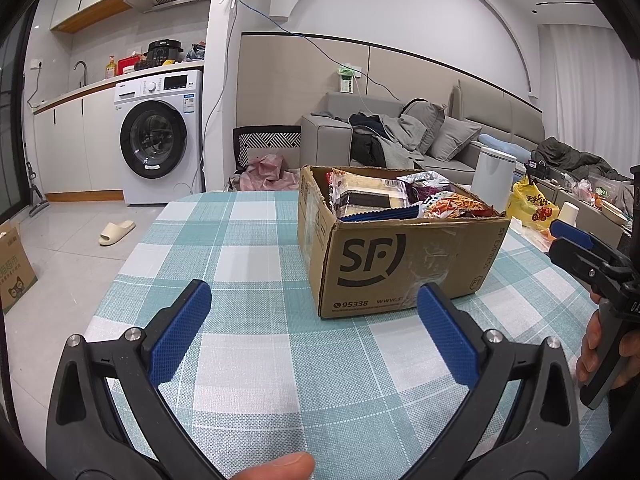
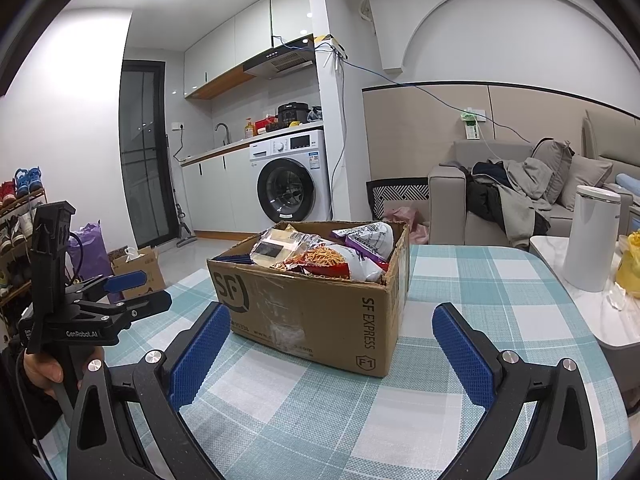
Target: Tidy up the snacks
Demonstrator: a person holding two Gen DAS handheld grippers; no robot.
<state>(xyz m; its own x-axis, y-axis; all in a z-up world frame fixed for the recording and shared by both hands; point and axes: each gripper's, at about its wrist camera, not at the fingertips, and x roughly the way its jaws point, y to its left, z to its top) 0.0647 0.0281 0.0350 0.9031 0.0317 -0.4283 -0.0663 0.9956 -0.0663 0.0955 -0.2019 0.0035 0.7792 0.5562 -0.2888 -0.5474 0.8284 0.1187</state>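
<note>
An open brown SF cardboard box (image 1: 400, 260) (image 2: 320, 312) stands on the checked table, filled with snack packets (image 1: 404, 198) (image 2: 320, 254), among them a red-and-orange bag, a purple-and-white bag and a clear flat pack. My left gripper (image 1: 314, 308) hovers open over the tablecloth just short of the box's front face, nothing between its blue pads. My right gripper (image 2: 331, 326) is also open and empty, close to the box's front corner. Each gripper shows in the other's view, the right gripper (image 1: 576, 240) at the right edge and the left gripper (image 2: 132, 288) at the left.
The table (image 1: 256, 240) has a teal-and-white checked cloth with bare room left of the box. A white canister (image 2: 592, 236) and a yellow bag (image 1: 530, 204) stand to the right. A sofa (image 1: 400, 136) with clothes and a washing machine (image 1: 160, 140) lie beyond.
</note>
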